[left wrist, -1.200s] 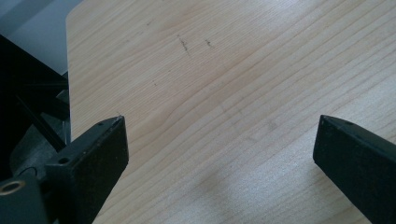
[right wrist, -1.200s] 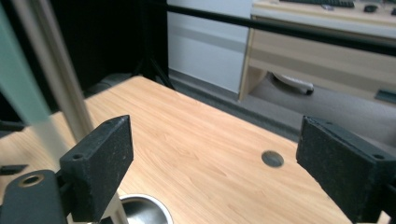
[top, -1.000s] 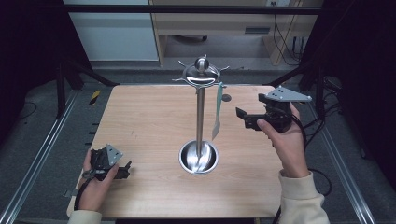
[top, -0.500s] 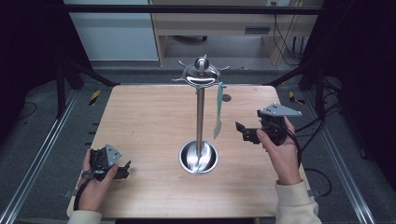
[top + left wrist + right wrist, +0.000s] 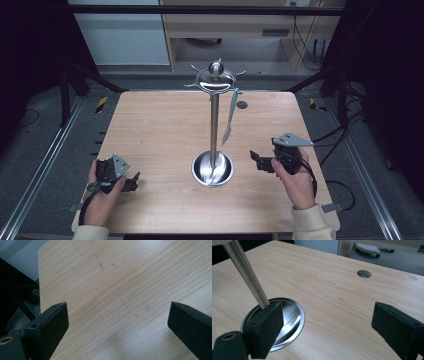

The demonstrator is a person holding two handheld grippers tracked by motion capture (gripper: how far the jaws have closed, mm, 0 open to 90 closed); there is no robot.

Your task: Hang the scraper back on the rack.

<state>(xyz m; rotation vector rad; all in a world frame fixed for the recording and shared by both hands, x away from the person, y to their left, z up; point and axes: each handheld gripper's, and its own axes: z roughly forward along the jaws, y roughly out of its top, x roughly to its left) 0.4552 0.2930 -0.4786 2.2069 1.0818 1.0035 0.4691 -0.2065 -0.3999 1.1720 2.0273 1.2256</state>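
A steel utensil stand rises from the middle of the wooden table (image 5: 150,130), with a round dish base (image 5: 212,169), a thin pole (image 5: 214,125) and a hooked cap (image 5: 215,76). From one hook hangs a pale, flat utensil (image 5: 230,119) that ends above the table. My right gripper (image 5: 256,161) is open and empty, low over the table just right of the base. In the right gripper view its jaws (image 5: 327,307) stand wide apart, with the base (image 5: 293,315) and pole (image 5: 247,272) at the left. My left gripper (image 5: 134,182) is open and empty at the front left, over bare wood (image 5: 117,307).
A small round hole (image 5: 242,105) is cut in the tabletop behind the stand, and it also lies ahead of the right jaws (image 5: 364,273). Dark frame posts and metal rails (image 5: 45,165) flank the table. Cables trail on the floor at the right.
My right gripper has come down and toward the person, from beside the hanging utensil to low next to the stand's base. The left gripper has stayed put.
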